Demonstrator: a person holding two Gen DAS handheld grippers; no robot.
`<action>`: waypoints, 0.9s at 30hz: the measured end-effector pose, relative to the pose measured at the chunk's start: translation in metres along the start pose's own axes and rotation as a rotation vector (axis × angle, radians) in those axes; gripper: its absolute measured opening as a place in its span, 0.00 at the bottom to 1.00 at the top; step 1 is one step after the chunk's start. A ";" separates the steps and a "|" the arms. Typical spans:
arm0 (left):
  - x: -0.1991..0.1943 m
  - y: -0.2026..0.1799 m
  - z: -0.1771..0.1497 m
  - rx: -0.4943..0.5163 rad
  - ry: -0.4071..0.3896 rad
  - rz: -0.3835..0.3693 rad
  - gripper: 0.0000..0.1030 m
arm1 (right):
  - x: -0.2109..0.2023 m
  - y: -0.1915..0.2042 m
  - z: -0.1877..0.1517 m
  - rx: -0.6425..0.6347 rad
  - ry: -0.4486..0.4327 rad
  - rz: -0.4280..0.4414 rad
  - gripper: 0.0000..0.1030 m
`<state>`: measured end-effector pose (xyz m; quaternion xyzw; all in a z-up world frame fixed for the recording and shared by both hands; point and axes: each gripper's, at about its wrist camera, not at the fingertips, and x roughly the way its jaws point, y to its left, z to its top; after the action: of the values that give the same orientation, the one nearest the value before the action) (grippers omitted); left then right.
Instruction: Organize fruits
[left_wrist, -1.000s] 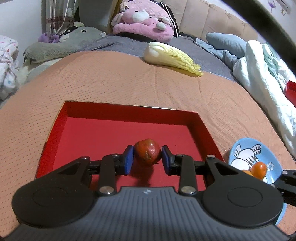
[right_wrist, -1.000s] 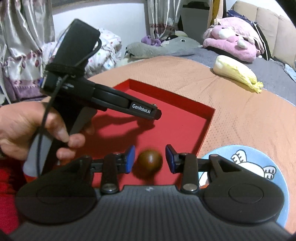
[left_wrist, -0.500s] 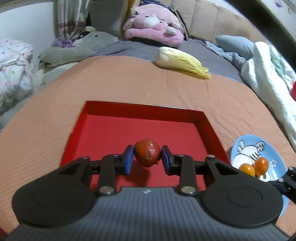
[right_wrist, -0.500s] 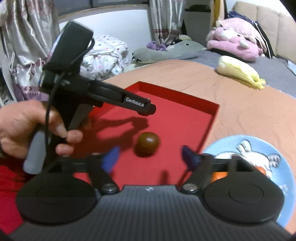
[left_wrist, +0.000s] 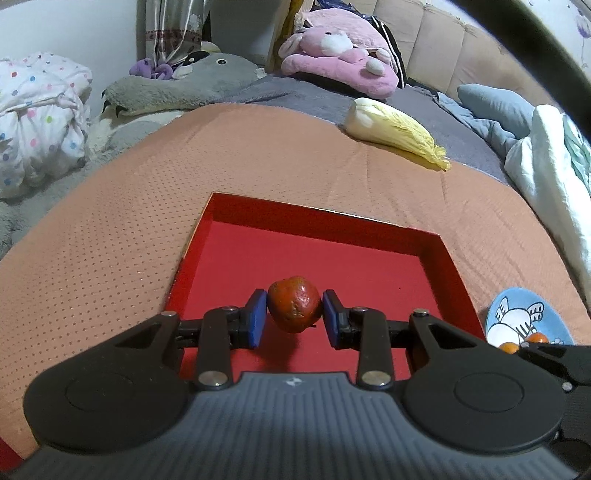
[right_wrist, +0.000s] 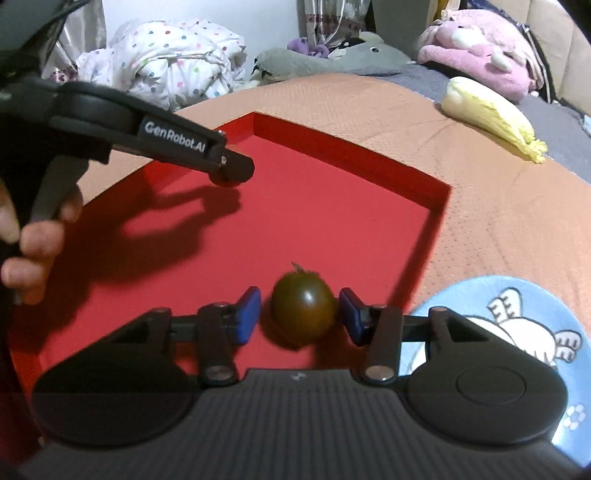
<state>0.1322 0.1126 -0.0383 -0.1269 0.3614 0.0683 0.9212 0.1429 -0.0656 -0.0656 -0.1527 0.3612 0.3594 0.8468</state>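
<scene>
The left hand-held gripper (left_wrist: 294, 319) squeezes a bumpy red round fruit (left_wrist: 294, 309) between its blue pads (left_wrist: 256, 318), holding it up over the shallow red square tray (left_wrist: 373, 232). The right hand-held gripper (right_wrist: 300, 315) is let go, its pads apart around a dark greenish-brown round tomato (right_wrist: 303, 308) that sits on the tray floor; one pad is just touching it, the other is a little way off. A blue round plate with a white cartoon animal (right_wrist: 517, 295) lies just beside the tray on the orange bed cover (left_wrist: 110, 206). Two small orange fruits (left_wrist: 521, 338) rest on it. A pale yellow cabbage (left_wrist: 395, 134) lies far back.
</scene>
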 end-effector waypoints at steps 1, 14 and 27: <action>0.002 -0.001 0.000 -0.003 0.003 -0.003 0.37 | -0.003 0.000 -0.003 -0.002 -0.006 -0.006 0.39; 0.004 -0.015 0.001 0.025 -0.003 -0.038 0.37 | -0.034 -0.002 -0.012 0.055 -0.085 -0.005 0.37; -0.019 -0.039 -0.016 0.106 -0.028 -0.076 0.37 | -0.107 -0.030 -0.040 0.135 -0.189 -0.061 0.37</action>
<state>0.1163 0.0700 -0.0291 -0.0907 0.3463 0.0160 0.9336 0.0929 -0.1605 -0.0161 -0.0718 0.2982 0.3211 0.8960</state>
